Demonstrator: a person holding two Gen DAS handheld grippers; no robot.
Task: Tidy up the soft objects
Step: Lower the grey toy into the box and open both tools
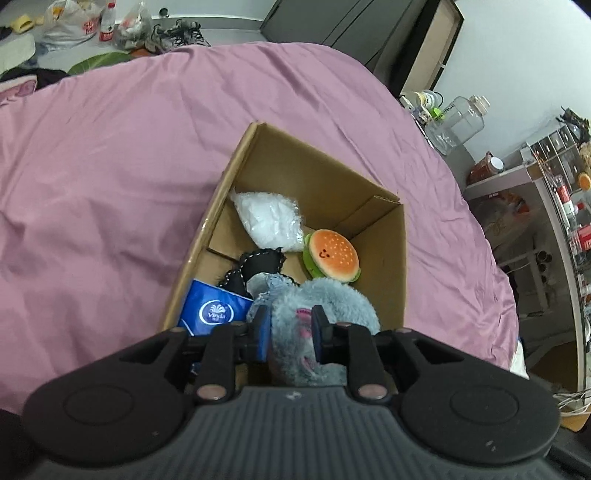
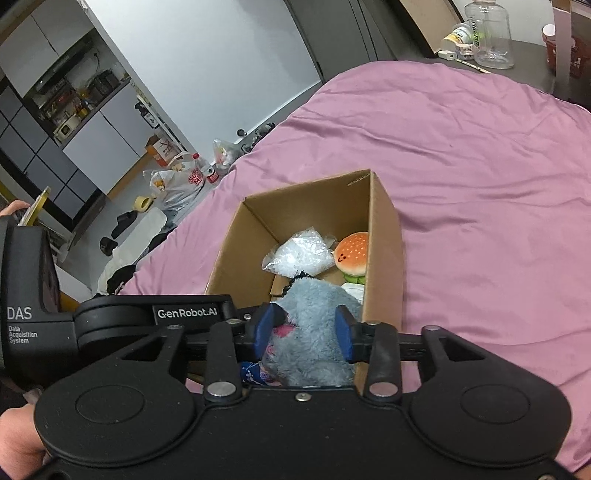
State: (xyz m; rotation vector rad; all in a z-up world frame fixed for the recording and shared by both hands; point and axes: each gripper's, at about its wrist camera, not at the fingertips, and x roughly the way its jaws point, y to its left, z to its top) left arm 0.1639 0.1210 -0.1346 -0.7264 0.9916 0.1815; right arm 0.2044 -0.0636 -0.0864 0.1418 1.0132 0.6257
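A bed [image 2: 480, 177] under a pink sheet fills the room. Beyond its far edge stand white walls [image 2: 221, 55] and dark cabinets [image 1: 351, 26]. Bags [image 2: 177, 184] litter the grey floor [image 2: 125, 210] beside it.

We see a grey fluffy plush [image 1: 325, 306] w/ pink marks at the cardboard box's [image 1: 399, 266] near edge; burger plush [image 1: 332, 254] lies by its right wall.
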